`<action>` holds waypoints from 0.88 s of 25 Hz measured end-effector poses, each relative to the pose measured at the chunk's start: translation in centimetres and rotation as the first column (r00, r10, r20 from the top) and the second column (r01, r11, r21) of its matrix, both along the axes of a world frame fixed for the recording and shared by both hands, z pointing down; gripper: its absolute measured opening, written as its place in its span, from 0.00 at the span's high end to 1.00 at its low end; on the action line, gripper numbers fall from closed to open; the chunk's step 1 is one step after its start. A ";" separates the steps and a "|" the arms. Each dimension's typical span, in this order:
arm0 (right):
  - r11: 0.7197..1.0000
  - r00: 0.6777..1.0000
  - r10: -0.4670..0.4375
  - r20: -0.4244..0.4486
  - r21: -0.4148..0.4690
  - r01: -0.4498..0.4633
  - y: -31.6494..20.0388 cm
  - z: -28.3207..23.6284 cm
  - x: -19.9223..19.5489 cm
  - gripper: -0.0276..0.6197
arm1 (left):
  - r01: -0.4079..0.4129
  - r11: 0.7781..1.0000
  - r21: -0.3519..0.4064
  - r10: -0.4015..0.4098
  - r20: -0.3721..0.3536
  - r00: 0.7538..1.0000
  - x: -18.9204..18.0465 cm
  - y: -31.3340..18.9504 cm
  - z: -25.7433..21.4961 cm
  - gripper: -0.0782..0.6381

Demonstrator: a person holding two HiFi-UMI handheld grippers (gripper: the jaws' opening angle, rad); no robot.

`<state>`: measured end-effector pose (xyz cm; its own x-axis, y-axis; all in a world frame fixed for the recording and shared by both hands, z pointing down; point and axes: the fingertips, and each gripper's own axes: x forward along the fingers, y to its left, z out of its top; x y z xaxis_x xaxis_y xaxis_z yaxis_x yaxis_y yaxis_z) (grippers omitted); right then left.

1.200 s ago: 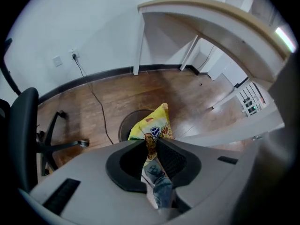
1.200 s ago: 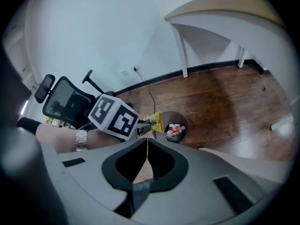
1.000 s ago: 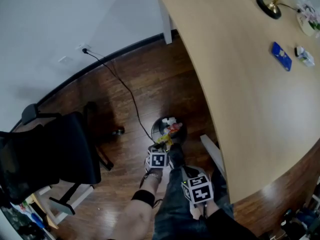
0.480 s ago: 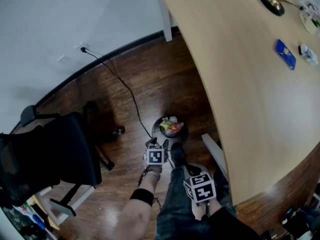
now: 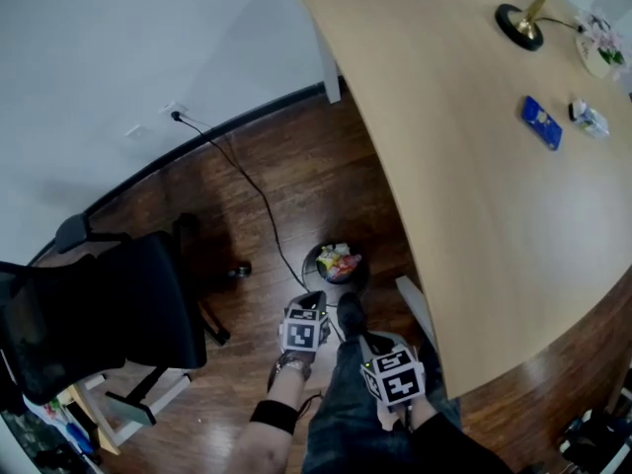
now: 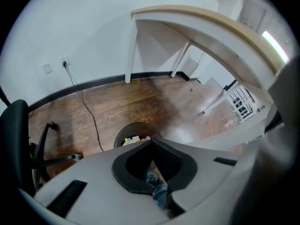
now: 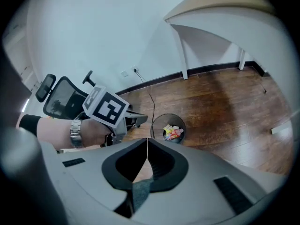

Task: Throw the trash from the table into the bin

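Note:
A small round black bin (image 5: pixel 336 263) stands on the wood floor beside the table, with colourful wrappers (image 5: pixel 339 261) inside. My left gripper (image 5: pixel 310 309) hangs above the floor just short of the bin. Its jaws have just been closing and now meet, with nothing between them. In the left gripper view, the bin (image 6: pixel 136 135) shows right past the shut tips of the left gripper (image 6: pixel 151 141). My right gripper (image 5: pixel 387 363) stays lower right over my leg. In its own view the right gripper (image 7: pixel 147 143) is shut and empty, the bin (image 7: pixel 168 128) ahead. A blue packet (image 5: pixel 541 122) and a small white item (image 5: pixel 589 118) lie on the table (image 5: pixel 464 166).
A black office chair (image 5: pixel 109 304) stands at the left, and a black cable (image 5: pixel 247 186) runs from a wall socket across the floor to the bin. A lamp base (image 5: pixel 518 20) and a flowered plate (image 5: pixel 597 52) sit at the table's far end. A white table leg (image 5: pixel 329 62) stands by the wall.
My left gripper has drawn up and back from the bin's rim. The yellow piece seen at its tips is no longer there. The right gripper has barely shifted.

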<state>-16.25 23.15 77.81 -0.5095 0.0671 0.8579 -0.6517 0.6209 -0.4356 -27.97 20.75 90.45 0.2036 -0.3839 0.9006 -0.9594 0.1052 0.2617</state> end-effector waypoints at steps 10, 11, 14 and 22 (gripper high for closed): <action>0.997 0.995 -0.012 0.100 0.076 0.004 -1.1 -10.6 1.3 0.95 | -0.053 0.988 0.148 0.053 0.004 0.999 2.3 0.5 -17.6 0.89; 0.996 0.994 -0.007 0.110 0.087 -0.003 -1.3 -11.8 1.5 0.95 | -0.051 0.986 0.156 0.051 0.003 0.999 2.5 0.7 -19.4 0.89; 0.994 0.992 0.008 0.127 0.110 -0.022 -1.7 -15.0 2.5 0.95 | -0.101 0.977 0.189 0.098 0.021 0.995 3.9 1.1 -24.5 0.89; 0.972 0.984 0.138 0.109 0.177 -0.156 -5.4 -20.7 8.2 0.95 | -0.256 0.924 0.283 0.267 -0.001 0.964 8.1 -0.6 -32.5 0.89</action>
<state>-8.06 17.76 57.07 -0.5820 -0.1693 0.7954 -0.7027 0.5969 -0.3872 -19.84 20.15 57.98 0.3630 -0.5465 0.7547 -0.9316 -0.2302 0.2814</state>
